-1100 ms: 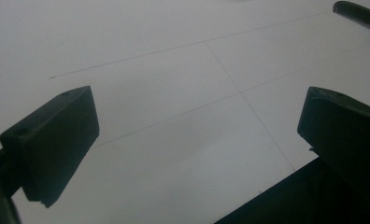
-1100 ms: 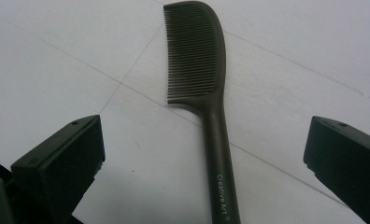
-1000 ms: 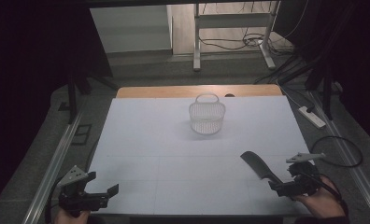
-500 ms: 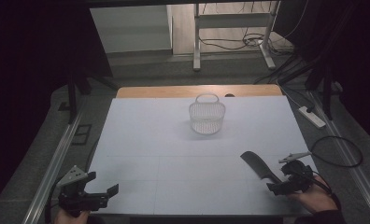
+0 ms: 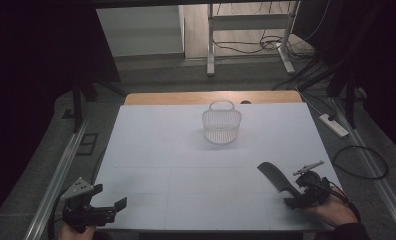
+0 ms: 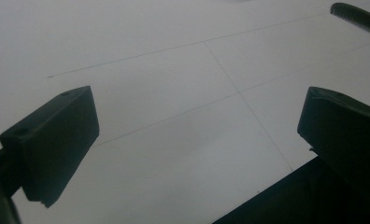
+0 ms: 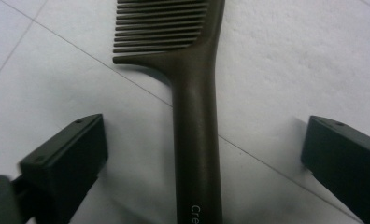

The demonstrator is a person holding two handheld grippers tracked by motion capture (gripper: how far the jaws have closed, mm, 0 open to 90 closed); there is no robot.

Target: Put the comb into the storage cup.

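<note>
Right gripper view: comb (image 7: 195, 116) handle between parted tongs (image 7: 211, 168), lettering legible.

Left tool (image 5: 111, 210): black, grey triangular top plate; right tool (image 5: 298, 195): black, blocky jaws; dark sleeve

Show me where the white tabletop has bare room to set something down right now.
Widest free patch: the white tabletop between the small clear ribbed basket at the far middle and the open left gripper at the near left corner. The far left and far right corners are bare. Crowded: near right, where the open right gripper straddles the dark comb.
</note>
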